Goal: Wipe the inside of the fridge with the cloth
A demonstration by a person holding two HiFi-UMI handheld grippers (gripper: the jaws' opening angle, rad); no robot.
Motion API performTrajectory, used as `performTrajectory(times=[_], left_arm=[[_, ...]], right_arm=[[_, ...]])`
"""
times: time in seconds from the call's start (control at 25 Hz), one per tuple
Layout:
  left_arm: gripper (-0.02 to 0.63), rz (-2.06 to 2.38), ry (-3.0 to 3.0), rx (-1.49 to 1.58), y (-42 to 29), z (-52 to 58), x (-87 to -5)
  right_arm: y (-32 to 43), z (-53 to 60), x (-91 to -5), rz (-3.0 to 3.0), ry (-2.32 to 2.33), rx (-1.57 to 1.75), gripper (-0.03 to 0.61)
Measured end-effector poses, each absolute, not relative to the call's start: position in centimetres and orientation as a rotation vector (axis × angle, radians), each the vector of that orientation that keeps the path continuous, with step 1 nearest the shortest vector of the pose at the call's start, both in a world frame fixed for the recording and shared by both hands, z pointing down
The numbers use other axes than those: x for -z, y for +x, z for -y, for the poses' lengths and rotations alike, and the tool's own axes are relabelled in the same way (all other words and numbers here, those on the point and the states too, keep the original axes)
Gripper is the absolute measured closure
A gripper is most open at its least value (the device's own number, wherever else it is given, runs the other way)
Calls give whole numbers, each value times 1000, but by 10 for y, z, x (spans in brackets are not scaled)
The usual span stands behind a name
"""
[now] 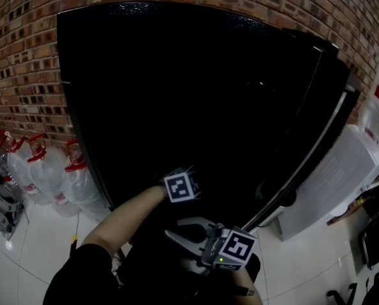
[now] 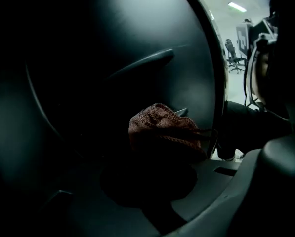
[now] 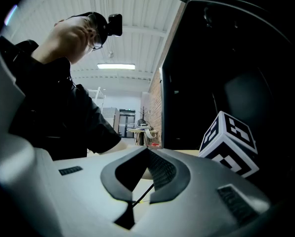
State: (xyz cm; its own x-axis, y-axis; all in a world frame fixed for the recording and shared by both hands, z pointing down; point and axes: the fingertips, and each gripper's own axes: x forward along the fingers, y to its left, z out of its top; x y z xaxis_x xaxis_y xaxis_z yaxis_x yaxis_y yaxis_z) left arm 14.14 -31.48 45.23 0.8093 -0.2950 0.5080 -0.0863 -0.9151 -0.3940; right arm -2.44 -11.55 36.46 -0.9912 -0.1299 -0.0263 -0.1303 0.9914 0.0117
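In front of the black fridge (image 1: 176, 75), the left gripper (image 2: 162, 149) is clamped on the reddish-brown cloth (image 2: 157, 122), while the right gripper (image 3: 147, 151) is closed on nothing. Wiping seems not yet begun (the interior is too dark to judge), so all of it remains.

A red brick wall (image 1: 24, 56) runs along the far side. At its foot on the left, a cluster of clear plastic water jugs (image 1: 49, 176) with red caps stands on a white tiled floor (image 1: 43, 234). On the right stands a white boxy unit (image 1: 332, 183). Far off, a dark office chair (image 2: 231, 53) sits beneath a ceiling strip light (image 2: 237, 7).
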Motion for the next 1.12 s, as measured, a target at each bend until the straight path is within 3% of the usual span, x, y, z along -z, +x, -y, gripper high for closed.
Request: performTrajectory(times=[1.12], left_arm=[[560, -683, -2578, 814, 130, 426, -452]], right_arm=[[-5, 157, -376, -3070, -335, 85, 574]])
